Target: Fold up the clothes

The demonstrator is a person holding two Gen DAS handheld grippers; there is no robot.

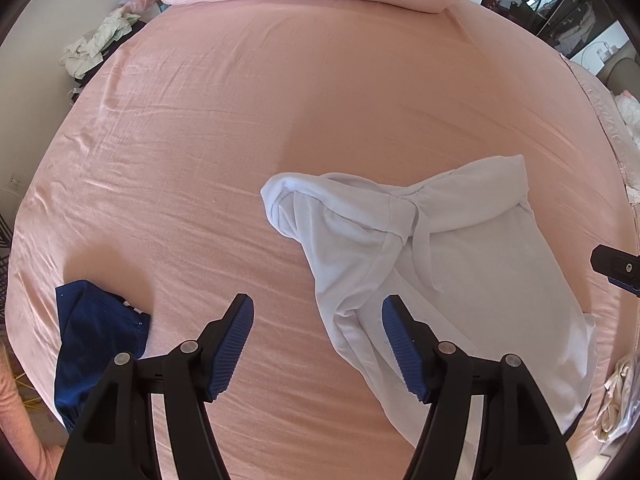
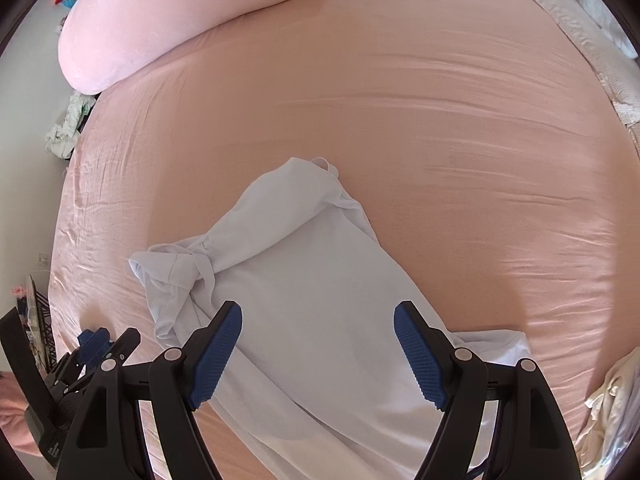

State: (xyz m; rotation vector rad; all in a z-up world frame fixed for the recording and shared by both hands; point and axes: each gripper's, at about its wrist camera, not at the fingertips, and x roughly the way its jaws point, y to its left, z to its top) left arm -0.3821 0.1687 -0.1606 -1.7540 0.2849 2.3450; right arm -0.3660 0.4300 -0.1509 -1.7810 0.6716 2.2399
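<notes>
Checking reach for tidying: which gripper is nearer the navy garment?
Left. The left gripper hangs just beside the navy garment; the right gripper is farther, over the white garment.

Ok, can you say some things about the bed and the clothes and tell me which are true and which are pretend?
1. The white garment lies on a pink bed sheet. True.
2. The left hand-held gripper is squeezing the white garment. False: its jaws are open, nothing between them.
3. A dark blue garment lies at the bed's edge. True.
4. The right hand-held gripper is shut. False: it is open above the white garment.
5. The pillow is green. False: it is pink.
</notes>
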